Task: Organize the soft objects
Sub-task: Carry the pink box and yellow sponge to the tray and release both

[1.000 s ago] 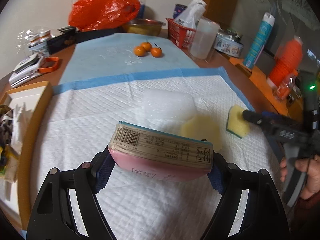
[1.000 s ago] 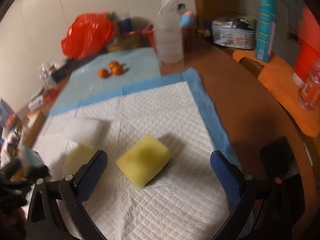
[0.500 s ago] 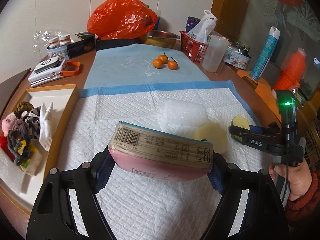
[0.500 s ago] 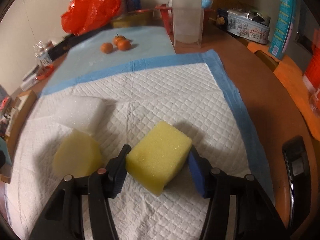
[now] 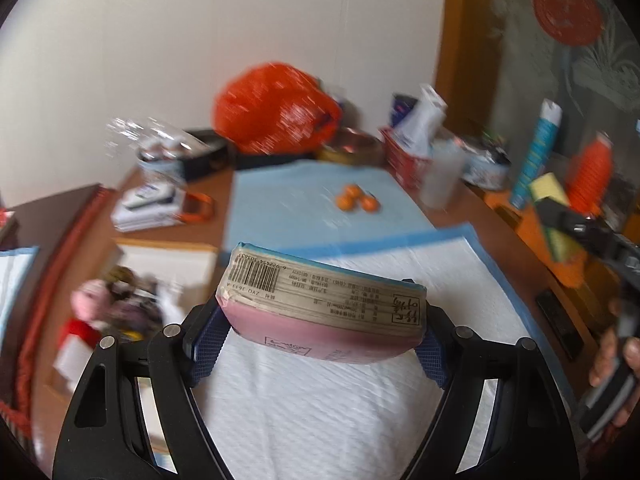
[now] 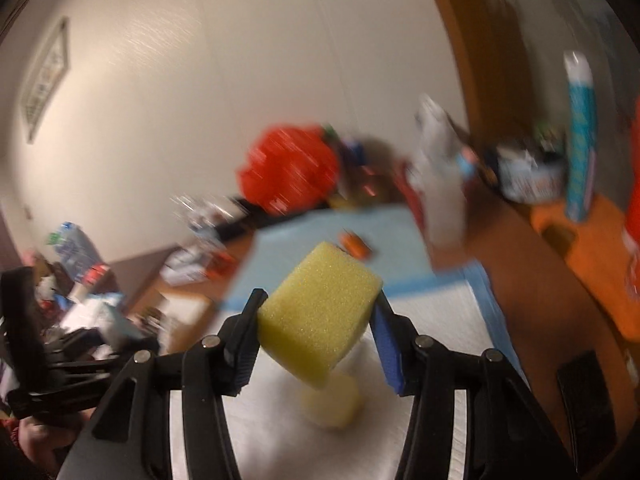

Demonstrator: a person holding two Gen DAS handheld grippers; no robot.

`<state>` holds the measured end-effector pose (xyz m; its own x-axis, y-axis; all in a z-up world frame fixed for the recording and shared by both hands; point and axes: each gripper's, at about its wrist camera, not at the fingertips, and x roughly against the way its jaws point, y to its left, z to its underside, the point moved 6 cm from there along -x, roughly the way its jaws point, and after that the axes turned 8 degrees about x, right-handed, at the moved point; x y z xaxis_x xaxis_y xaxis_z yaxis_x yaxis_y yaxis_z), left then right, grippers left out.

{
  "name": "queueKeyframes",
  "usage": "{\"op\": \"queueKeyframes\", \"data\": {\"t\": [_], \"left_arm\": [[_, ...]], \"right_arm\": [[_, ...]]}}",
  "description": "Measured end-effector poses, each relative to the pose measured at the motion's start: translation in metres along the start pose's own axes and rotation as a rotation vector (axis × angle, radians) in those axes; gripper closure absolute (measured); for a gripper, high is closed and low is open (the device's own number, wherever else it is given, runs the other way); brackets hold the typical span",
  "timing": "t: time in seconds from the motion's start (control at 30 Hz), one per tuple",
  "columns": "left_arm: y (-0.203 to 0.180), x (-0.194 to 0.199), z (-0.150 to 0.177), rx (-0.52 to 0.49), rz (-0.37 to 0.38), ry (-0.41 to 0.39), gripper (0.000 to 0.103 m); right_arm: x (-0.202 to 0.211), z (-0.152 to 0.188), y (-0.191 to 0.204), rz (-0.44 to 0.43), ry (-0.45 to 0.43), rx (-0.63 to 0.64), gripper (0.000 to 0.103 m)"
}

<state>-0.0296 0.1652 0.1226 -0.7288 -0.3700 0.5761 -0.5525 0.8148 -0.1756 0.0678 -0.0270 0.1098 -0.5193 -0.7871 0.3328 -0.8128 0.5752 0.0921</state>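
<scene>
On my left gripper [image 5: 320, 330] the pack of tissues [image 5: 322, 310] shows its label side to the camera: a barcode with digits under it that I read only in part, something like "ZY0 3633 A", then rows of small print too fine to make out, and a boxed stamp at the right end. The pack's lower face is pink with a faint outlined mark. My left jaws are spread wide and closed on the two short ends of the pack, holding it clear above the white pad [image 5: 360, 408] on the counter [image 5: 496, 216].

My right gripper [image 6: 316, 322] has its jaws about half closed, pressed on both sides of a yellow sponge [image 6: 320, 314], which sits tilted between the blue pads, lifted off the pad. Below it a second pale yellow sponge [image 6: 334, 404] lies on the white pad, blurred.

At the left of the left wrist view a tray [image 5: 132, 276] holds a heap of soft things, one of them pink [image 5: 90, 300]. Three oranges [image 5: 356, 200] sit on the blue sheet [image 5: 304, 208], an orange bag [image 5: 276, 110] behind them. A tall blue can [image 5: 536, 152] stands at right; its writing is unreadable.
</scene>
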Motion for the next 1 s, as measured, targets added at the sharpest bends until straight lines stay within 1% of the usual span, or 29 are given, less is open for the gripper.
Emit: {"op": "queueKeyframes", "data": {"t": [0.1, 0.23, 0.4, 0.6, 1.0], "left_arm": [[0.014, 0.023, -0.01, 0.016, -0.035, -0.044, 0.022], [0.032, 0.044, -0.016, 0.034, -0.062, -0.083, 0.022], [0.06, 0.057, -0.017, 0.059, -0.093, -0.105, 0.022], [0.086, 0.067, -0.014, 0.086, -0.123, -0.11, 0.022], [0.114, 0.078, -0.011, 0.115, -0.152, -0.117, 0.022]], "right_arm": [[0.014, -0.018, 0.025, -0.067, -0.066, 0.008, 0.052], [0.018, -0.027, 0.057, -0.132, -0.099, 0.036, 0.052], [0.007, -0.026, 0.085, -0.174, -0.091, 0.068, 0.052], [0.001, -0.022, 0.105, -0.203, -0.082, 0.079, 0.052], [-0.006, -0.018, 0.14, -0.249, -0.074, 0.106, 0.052]]}}
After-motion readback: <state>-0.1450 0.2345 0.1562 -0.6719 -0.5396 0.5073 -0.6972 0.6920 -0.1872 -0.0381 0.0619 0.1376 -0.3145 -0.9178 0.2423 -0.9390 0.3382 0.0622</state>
